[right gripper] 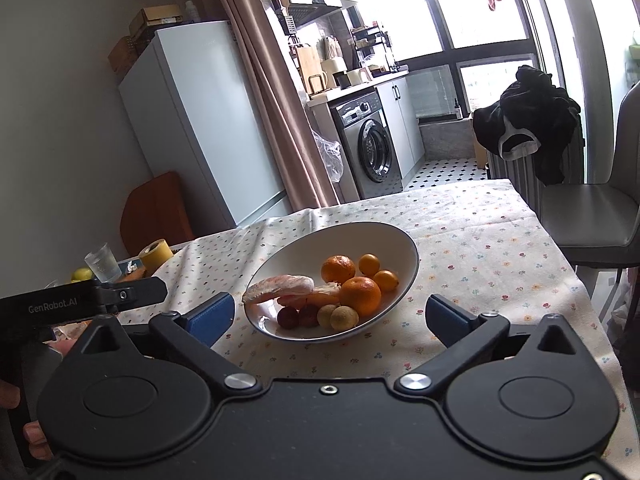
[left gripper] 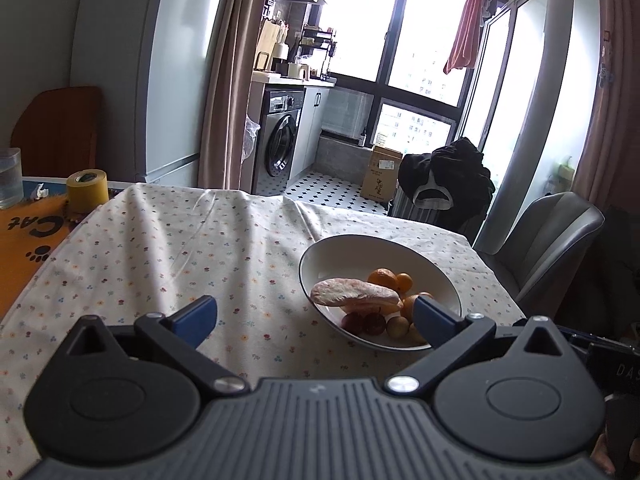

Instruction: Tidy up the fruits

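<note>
Both claws, left gripper [left gripper: 314, 320] and right gripper [right gripper: 330, 318], gape empty before the fruit bowl [right gripper: 400, 240]; tape roll [left gripper: 86, 191] and glass [left gripper: 9, 178] sit well aside

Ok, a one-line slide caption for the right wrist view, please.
Open right gripper empty before a white bowl of oranges, pomelo segment and small fruits on a floral tablecloth.

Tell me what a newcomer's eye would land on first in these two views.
First the white bowl in the middle of the flowered tablecloth, holding oranges, small dark red fruits and a pale pink peeled segment. Next the blue-padded open jaws of the right gripper framing it from below. Behind, the bright windows and the washing machine draw the eye.
</note>
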